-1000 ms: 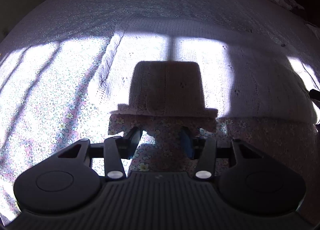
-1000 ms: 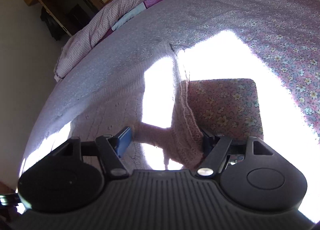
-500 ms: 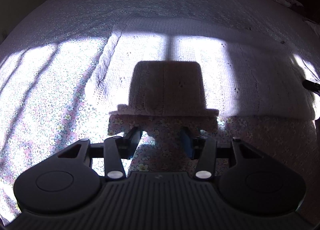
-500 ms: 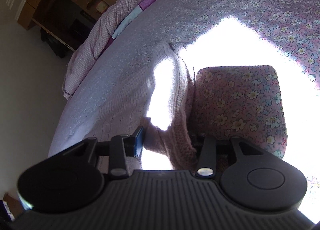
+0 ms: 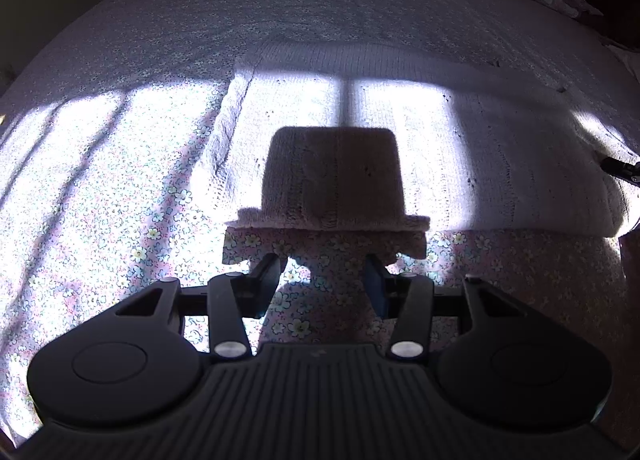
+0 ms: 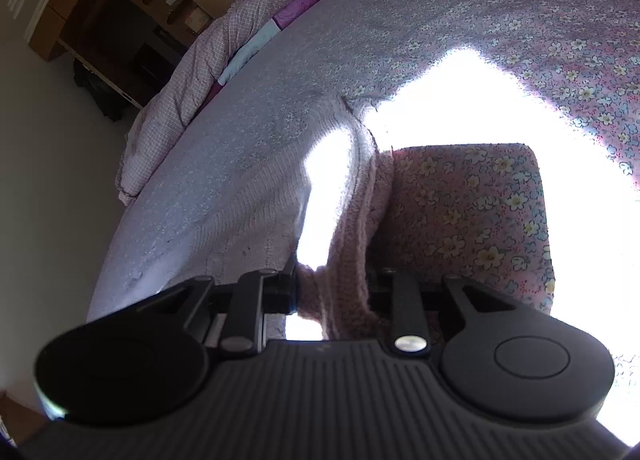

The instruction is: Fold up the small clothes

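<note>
1. A pale pink knitted garment is lying spread flat on a floral bedsheet, its ribbed stitches showing in hard window light.
2. The garment's near hem is running straight across the left wrist view, with a thick rolled edge and a soft, fuzzy surface.
3. The left gripper is hovering just short of that hem, its black fingers standing about half apart over bare sheet, with nothing between them.
4. Its blocky shadow is falling across the knit as a dark trapezoid.
5. The right gripper is pinching a bunched corner of the garment; its jaws have just been closing, and the chunky knit is filling the gap between the pads.
6. From that pinch the fabric edge is rising in a ridge and running away over the sheet.
7. A checked quilt with a purple and light-blue band is lying crumpled along the bed's far edge.
8. Wooden furniture is standing beyond it against a plain wall.
</note>
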A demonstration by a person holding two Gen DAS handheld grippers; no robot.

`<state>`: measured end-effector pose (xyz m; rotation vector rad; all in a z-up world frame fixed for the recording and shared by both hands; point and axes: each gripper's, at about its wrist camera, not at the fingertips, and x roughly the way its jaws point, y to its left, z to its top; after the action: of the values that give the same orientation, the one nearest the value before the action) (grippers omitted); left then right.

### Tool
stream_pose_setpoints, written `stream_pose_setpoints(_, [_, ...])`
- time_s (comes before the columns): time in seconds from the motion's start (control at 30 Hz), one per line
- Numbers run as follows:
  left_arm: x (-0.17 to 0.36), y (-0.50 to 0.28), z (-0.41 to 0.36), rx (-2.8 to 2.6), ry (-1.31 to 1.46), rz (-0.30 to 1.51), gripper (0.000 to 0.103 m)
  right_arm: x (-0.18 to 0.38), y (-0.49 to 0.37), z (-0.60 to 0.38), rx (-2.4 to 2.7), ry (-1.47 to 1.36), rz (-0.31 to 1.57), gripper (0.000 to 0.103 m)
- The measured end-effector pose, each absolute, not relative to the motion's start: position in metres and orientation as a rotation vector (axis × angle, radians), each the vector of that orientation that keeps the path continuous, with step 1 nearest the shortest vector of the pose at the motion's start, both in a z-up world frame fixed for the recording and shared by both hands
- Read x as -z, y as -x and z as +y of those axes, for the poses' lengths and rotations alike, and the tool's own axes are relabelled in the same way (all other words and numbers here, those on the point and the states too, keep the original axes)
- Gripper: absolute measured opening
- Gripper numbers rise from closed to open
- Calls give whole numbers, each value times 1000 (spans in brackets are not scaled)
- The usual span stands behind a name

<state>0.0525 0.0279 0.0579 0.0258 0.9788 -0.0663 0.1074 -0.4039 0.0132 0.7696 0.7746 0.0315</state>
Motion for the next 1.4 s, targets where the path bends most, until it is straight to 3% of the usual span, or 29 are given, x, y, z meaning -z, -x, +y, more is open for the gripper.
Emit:
stream_pose_setpoints(0.97, [-74, -64, 77, 1, -23, 920, 54, -96, -134, -328, -208, -531, 667, 27])
stream_pose_setpoints(1.4, [-76, -70, 111, -35, 15, 906, 54, -138, -155, -250, -410, -465, 623, 26])
